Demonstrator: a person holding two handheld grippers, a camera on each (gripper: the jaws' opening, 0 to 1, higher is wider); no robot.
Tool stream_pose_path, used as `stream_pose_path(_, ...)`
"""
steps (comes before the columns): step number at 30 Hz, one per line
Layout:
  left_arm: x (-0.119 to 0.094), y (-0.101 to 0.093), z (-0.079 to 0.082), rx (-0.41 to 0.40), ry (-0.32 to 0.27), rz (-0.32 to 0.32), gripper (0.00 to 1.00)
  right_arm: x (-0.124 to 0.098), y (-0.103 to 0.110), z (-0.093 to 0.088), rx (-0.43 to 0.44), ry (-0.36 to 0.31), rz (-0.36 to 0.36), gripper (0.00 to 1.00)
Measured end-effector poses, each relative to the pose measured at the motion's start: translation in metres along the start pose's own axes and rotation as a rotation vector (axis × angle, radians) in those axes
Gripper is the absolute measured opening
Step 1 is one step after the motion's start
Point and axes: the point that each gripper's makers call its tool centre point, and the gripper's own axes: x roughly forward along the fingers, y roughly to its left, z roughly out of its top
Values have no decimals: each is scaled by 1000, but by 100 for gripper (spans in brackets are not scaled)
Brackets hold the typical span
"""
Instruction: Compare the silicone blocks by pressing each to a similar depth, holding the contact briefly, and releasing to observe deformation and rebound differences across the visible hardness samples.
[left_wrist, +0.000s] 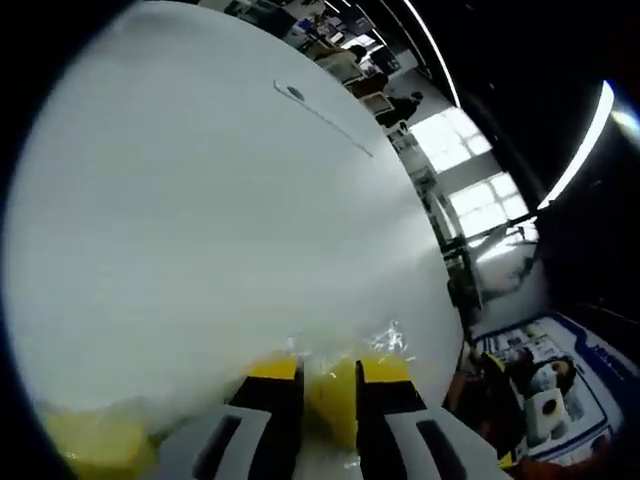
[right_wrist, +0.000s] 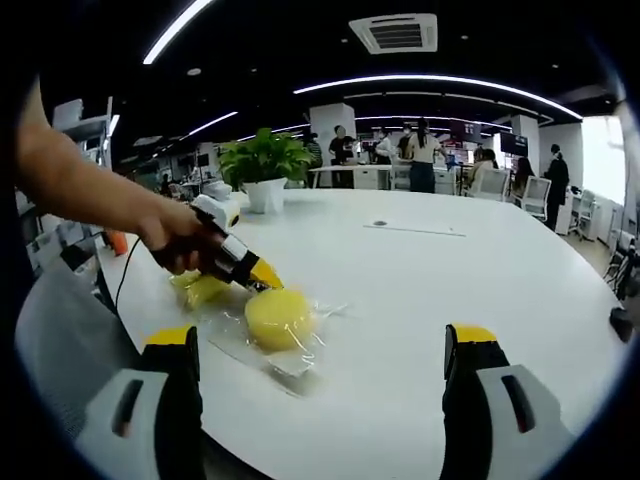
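Right gripper view: left tongs (right_wrist: 268, 282) press, nearly together, on the bagged yellow silicone block (right_wrist: 279, 318) left of centre on the white surface (right_wrist: 470, 270), nearer than the wide-apart right tongs (right_wrist: 325, 345).

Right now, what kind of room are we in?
Probably an open-plan office: a large white table, a potted plant, people standing at desks behind, and ceiling strip lights.

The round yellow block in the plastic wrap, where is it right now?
In the right gripper view the round yellow block lies left of centre on the white table, touching the left gripper.
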Motion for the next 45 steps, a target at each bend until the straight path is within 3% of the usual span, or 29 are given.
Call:
stream_pose_path(4,1,-2,0,46,-8,-8,0,0,0,-1,3,4,1,96)
stream_pose_path(15,-2,-8,-1,30,-33,-15,0,0,-1,-2,-2,7,-5,96)
stream_pose_path(18,-4,-12,6,156,-58,0,0,1,-1,-2,-2,7,-1,96)
stream_pose_path(20,-7,-15,9,176,-84,18,0,1,-1,-1,-4,9,0,96)
stream_pose_path(25,-14,-32,15,173,-114,-33,0,0,-1,-2,-2,9,-3,96)
stream_pose_path(31,-23,-48,20,282,-130,-44,0,1,0,-2,-4,11,0,96)
stream_pose_path(35,-34,-68,26,335,-172,-84,0,1,-1,-2,-4,12,-1,96)
stream_pose_path(38,-40,-79,34,427,-208,-88,0,1,-1,-2,0,12,0,96)
stream_pose_path(42,-45,-90,40,437,-229,-99,0,1,1,-2,-9,13,6,96)
stream_pose_path(45,-48,-98,42,501,-233,-99,0,1,-1,-2,-1,12,2,96)
